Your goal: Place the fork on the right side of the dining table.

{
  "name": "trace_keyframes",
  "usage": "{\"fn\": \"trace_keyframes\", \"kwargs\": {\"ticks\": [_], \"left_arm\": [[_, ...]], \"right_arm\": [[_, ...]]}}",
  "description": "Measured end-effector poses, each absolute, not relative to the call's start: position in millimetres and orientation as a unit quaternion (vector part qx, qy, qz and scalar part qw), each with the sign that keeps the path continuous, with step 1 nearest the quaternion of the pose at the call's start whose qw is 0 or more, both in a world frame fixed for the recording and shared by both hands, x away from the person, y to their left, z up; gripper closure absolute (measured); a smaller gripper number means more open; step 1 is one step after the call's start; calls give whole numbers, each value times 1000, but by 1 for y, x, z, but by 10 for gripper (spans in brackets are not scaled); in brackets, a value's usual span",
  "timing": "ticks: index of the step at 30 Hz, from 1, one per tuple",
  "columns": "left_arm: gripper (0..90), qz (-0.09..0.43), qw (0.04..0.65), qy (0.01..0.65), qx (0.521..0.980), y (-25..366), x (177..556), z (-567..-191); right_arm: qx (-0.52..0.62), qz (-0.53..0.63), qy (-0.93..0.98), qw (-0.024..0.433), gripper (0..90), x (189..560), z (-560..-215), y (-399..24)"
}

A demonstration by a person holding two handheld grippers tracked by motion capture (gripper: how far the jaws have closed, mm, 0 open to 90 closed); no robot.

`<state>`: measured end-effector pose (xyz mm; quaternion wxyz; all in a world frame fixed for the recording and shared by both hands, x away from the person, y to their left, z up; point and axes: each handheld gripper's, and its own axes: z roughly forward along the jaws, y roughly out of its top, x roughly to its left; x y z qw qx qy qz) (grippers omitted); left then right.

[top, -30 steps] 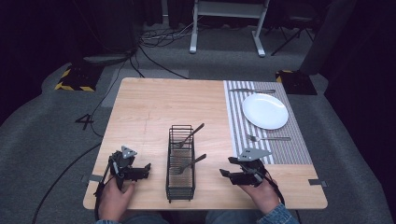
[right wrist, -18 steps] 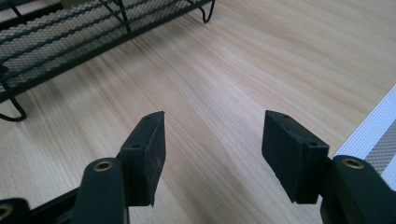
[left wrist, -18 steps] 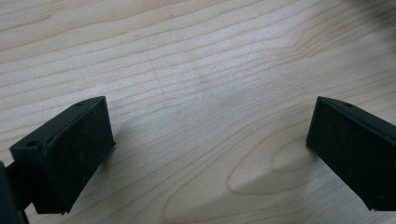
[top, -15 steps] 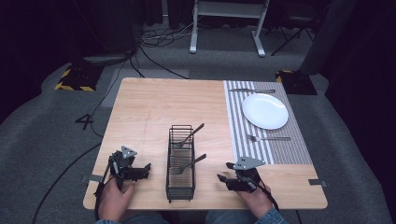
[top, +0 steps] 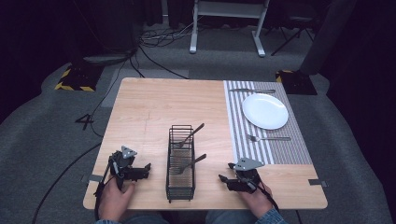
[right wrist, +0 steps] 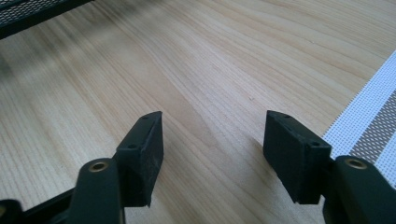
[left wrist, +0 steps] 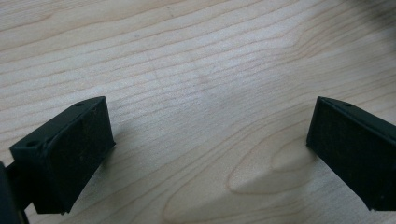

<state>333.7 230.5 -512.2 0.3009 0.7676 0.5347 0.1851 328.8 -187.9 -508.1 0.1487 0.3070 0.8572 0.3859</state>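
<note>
Low, both grippers (top: 144,169) (top: 225,179) on table (top: 154,112)

The wire basket (right wrist: 37,11) is cut off by the right gripper view's top edge.

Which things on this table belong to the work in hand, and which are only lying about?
Likely in the work:
- wire basket
- two forks in it
- left claw, right claw, both open and empty

Lying about for now:
- white plate
- fork and knife on the striped mat
</note>
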Motion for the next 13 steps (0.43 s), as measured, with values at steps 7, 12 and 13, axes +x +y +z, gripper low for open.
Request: {"fn": "trace_keyframes", "kwargs": {"ticks": [7, 12, 13], "left_arm": [[5, 185, 301, 535, 768, 231, 334, -512], [5, 185, 301, 535, 768, 231, 334, -512], [5, 185, 301, 535, 768, 231, 334, -512]], "right_arm": [[306, 370, 866, 139, 115, 332, -510, -184], [309, 368, 865, 141, 106, 332, -510, -184], [310, 368, 865, 141, 106, 332, -510, -184]]}}
